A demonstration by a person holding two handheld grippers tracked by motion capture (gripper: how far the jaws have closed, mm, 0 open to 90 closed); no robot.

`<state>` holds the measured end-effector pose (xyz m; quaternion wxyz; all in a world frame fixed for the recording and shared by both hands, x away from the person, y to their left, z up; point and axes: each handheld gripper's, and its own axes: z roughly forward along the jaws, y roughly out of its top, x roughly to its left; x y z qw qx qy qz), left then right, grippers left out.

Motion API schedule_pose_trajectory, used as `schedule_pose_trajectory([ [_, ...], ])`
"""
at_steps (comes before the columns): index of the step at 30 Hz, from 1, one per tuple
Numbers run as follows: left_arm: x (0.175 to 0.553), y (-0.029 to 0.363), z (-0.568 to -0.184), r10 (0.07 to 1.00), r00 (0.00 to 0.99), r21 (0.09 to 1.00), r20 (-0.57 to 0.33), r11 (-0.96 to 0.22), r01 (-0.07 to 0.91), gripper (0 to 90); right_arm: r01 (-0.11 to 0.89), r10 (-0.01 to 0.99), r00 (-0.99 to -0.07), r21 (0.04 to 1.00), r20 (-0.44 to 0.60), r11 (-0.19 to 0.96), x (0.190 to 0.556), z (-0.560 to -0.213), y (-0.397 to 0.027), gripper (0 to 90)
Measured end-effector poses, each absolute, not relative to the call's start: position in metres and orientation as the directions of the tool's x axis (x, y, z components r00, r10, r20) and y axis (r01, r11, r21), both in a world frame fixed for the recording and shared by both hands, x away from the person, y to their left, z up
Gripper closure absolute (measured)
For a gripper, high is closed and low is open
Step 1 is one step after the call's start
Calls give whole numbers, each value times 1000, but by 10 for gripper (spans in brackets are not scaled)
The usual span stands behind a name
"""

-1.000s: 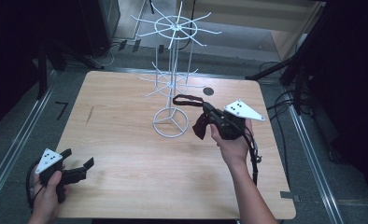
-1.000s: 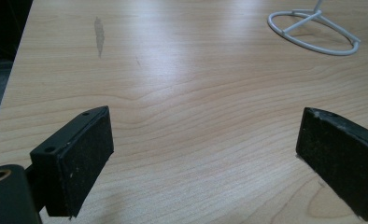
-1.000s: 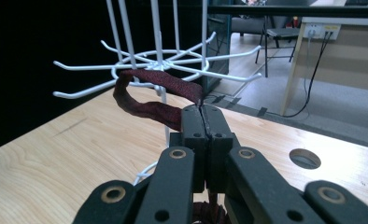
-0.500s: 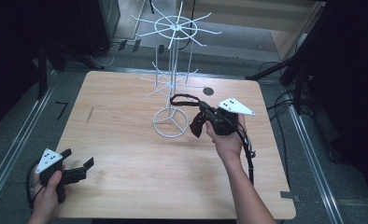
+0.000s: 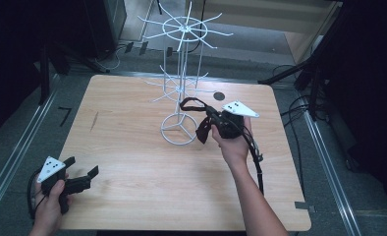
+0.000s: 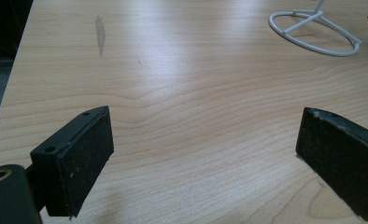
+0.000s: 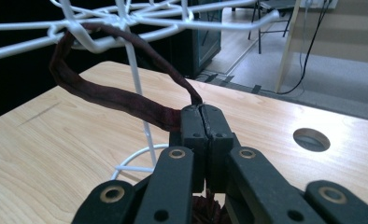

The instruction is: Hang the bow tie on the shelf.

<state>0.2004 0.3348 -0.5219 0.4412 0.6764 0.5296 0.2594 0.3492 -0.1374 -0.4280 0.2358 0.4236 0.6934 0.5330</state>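
one strap [image 7: 126,100] loop (dark red) toward rack [image 7: 135,84]

We cannot tell whether the band [image 7: 121,100] actually hangs on the rack [image 7: 126,18]'s hook at eleven o'clock. Its lower end disappears under the right gripper [image 7: 203,122] at six. The rack's base [image 6: 313,32] is cut off at one o'clock.

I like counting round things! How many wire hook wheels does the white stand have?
2. The big top wheel sits at the head of the white stand; the smaller lower wheel is halfway down, where the dark red band reaches.
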Motion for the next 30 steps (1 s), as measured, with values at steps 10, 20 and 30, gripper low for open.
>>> schedule_pose_trajectory([
  [10, 200, 335, -522, 947, 300, 871, -115, -49, 489, 46, 385, 843, -510, 922, 171, 46, 359, -451, -140, 900],
  [20, 201, 335, -522, 948, 295, 870, -119, -44, 492, 48, 404, 836, -518, 913, 182, 52, 362, -470, -139, 900],
  [30, 201, 335, -522, 947, 297, 868, -119, -45, 494, 48, 411, 815, -540, 911, 211, 37, 361, -477, -147, 742],
])
